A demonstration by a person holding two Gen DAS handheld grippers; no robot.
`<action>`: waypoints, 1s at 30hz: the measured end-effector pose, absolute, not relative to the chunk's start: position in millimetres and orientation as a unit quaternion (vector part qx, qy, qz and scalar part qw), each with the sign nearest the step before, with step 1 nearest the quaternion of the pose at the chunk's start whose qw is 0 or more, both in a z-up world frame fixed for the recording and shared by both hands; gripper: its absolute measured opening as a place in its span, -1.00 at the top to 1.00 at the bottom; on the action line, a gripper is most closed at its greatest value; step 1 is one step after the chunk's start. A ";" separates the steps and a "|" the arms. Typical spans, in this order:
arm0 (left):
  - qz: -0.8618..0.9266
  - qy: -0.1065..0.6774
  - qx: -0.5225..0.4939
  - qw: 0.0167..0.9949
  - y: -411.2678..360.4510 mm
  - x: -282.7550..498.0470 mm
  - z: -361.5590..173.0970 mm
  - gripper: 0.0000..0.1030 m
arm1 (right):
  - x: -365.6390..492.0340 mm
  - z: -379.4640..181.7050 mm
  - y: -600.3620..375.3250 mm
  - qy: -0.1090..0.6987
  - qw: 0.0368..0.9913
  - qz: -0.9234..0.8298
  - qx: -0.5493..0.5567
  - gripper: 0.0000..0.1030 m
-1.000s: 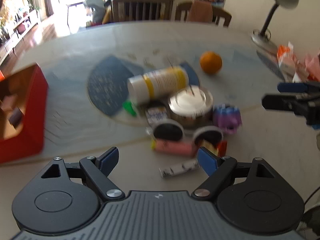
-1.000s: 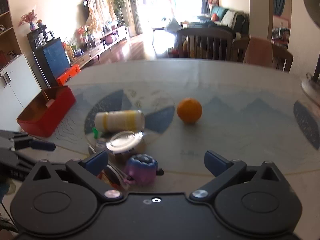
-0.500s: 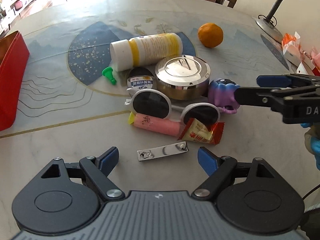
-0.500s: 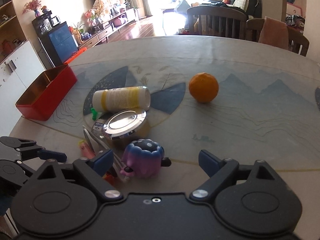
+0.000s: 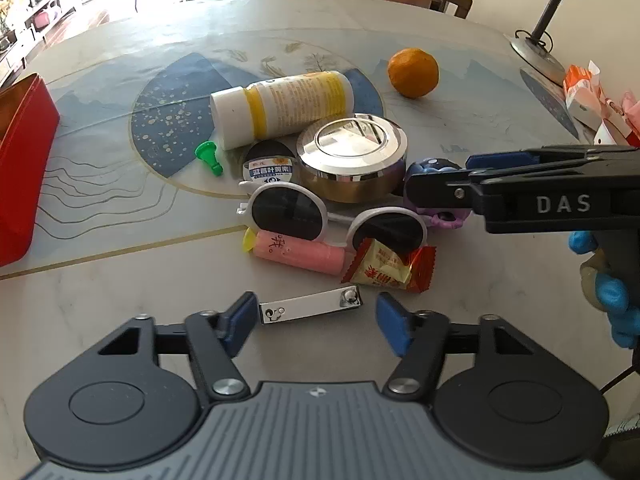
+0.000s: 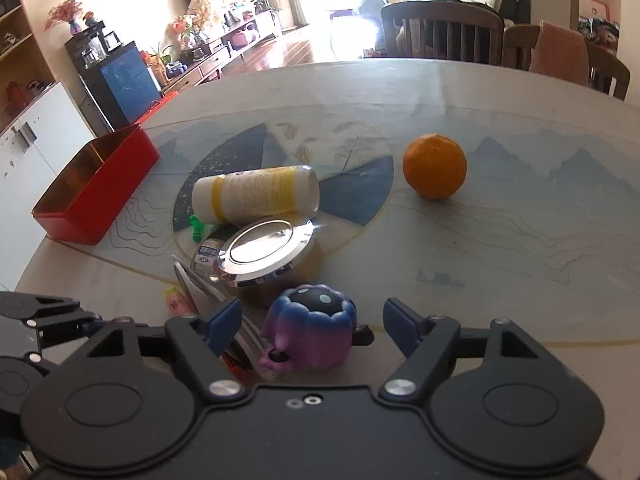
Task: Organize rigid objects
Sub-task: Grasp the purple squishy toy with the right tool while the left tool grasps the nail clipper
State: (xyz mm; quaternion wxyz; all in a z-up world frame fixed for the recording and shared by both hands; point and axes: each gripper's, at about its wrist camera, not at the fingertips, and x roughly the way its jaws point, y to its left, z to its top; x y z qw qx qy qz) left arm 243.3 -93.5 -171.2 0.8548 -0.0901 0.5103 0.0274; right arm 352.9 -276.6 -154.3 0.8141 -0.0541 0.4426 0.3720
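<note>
A shiny metal nail clipper (image 5: 311, 310) lies flat on the pale marble-patterned table (image 5: 120, 280), a slim mirror-bright bar with a rivet at one end. It sits between the blue pads of the left gripper (image 5: 316, 326), whose jaws are closing around it; the left pad is just beside the clipper's end, the right pad still apart from it.

Just beyond the clipper is a huddle of small things. A pink cylinder with a yellow end (image 5: 298, 254) lies beside a red and gold crinkly sweet wrapper (image 5: 386, 270). White round-framed sunglasses (image 5: 332, 220) with dark lenses rest over them. Behind stand a low round tin with a polished chrome lid (image 5: 352, 156), a small black-topped jar with a blue label (image 5: 270, 164), and a white plastic bottle with yellow bands (image 5: 280, 110) lying on its side. A small green peg (image 5: 208, 156) lies near the bottle's cap.

A purple and dark blue squat figurine (image 6: 310, 330), lumpy and matte with pale dots on top, sits right of the tin. The right gripper (image 6: 310, 328) straddles it, jaws closing, pads on either side with a gap to each.

Farther off are an orange (image 5: 412, 72), smooth and round, and at the left table edge an open red box (image 6: 96, 188) with a gold interior. A hand in a blue glove (image 5: 612, 292) holds the right gripper's handle.
</note>
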 end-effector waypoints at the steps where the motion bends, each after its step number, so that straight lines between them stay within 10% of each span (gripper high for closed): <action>1: 0.028 0.510 -0.090 0.855 -93.6 243.2 -171.0 -0.11 | 353.6 -155.0 -276.2 0.446 0.813 0.372 -0.050 -0.45; 11: 0.018 0.505 -0.104 0.857 -91.3 238.6 -170.9 -0.02 | 350.3 -154.2 -277.8 0.446 0.821 0.354 -0.047 -0.07; 13: 0.021 0.506 -0.104 0.856 -89.8 238.2 -170.8 0.38 | 346.5 -153.5 -277.2 0.440 0.825 0.351 -0.059 -0.06; 23: 0.010 0.510 -0.100 0.854 -89.2 235.5 -169.7 0.37 | 344.1 -147.4 -278.2 0.437 0.823 0.359 -0.059 0.13; 26: 0.005 0.508 -0.080 0.857 -92.9 236.6 -169.8 -0.23 | 344.8 -149.6 -277.5 0.440 0.822 0.356 -0.064 0.00; 30: -0.002 0.507 -0.046 0.860 -99.8 242.3 -174.6 -0.40 | 345.6 -153.4 -276.8 0.442 0.822 0.353 -0.070 -0.27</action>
